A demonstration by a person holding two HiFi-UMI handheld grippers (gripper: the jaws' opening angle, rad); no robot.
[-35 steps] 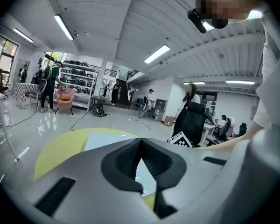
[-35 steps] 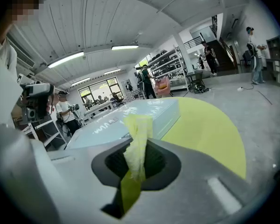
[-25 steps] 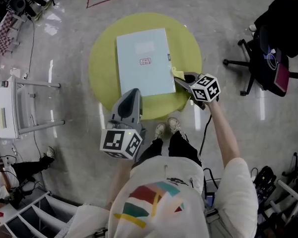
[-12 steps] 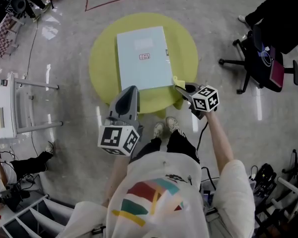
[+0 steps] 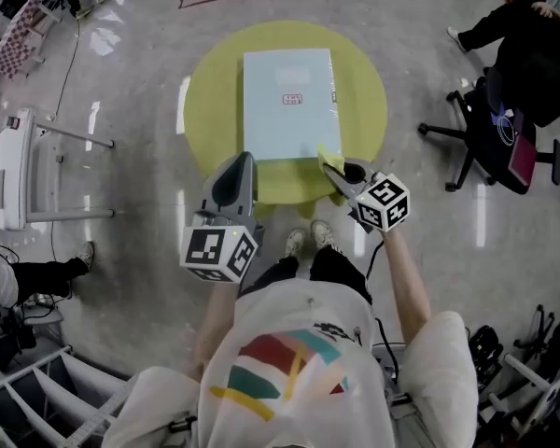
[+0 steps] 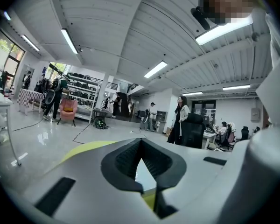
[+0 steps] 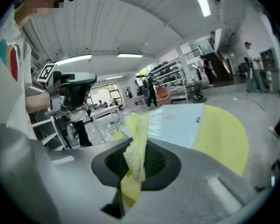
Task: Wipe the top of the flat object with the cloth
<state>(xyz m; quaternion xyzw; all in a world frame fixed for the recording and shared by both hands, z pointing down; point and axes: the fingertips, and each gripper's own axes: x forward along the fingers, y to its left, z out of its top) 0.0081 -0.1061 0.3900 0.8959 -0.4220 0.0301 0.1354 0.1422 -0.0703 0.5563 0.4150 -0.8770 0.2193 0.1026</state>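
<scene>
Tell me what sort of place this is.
Probably a large open-plan office or lab: a wheeled office chair on polished floor, storage shelves along the far wall, and a desk where people sit.

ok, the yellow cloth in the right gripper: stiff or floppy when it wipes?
Likely floppy: the cloth sits crumpled and folded in the shut right gripper. Probably light, since one small pinch holds it all. The flat object looks glossy, so the cloth may glide easily.

head: steeply down | gripper views: level along jaws | shared: yellow table
</scene>
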